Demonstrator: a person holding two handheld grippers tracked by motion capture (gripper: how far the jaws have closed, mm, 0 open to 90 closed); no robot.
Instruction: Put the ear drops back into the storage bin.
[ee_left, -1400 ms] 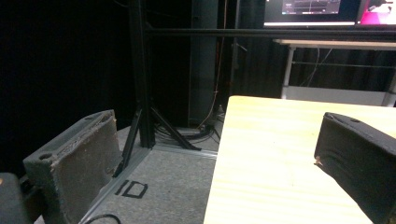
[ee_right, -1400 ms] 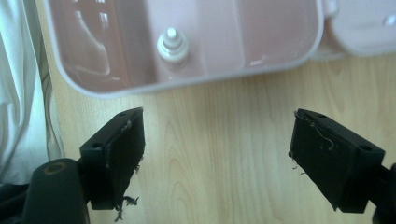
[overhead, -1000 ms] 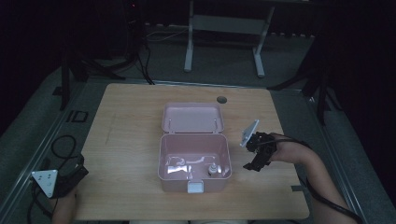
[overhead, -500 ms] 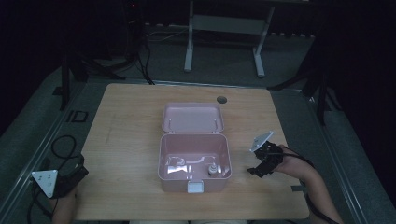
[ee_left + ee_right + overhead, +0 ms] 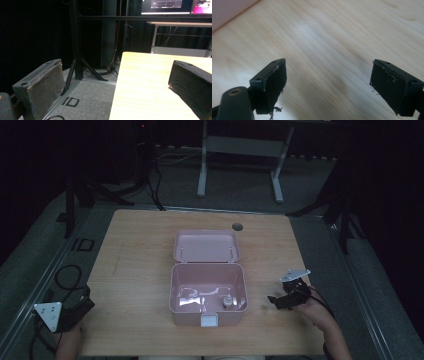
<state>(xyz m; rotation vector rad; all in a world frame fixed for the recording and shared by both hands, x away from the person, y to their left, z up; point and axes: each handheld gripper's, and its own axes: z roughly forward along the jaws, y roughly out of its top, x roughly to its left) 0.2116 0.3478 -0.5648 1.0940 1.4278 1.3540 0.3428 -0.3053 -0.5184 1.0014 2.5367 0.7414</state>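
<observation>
Landmark: the pink box point(image 5: 208, 290), open at the middle of the table point(image 5: 140, 270), lid laid flat behind it. A small white bottle-like item point(image 5: 227, 302) sits inside, near the front wall; more pale contents lie left of it, too dim to identify. Your right gripper point(image 5: 273, 299) is right of the box, low over bare wood, clear of it; its jaws have just been opening and stand wide with nothing between them. Your left gripper point(image 5: 85, 306) is well left of the box at the table's front corner, jaws apart, empty.
</observation>
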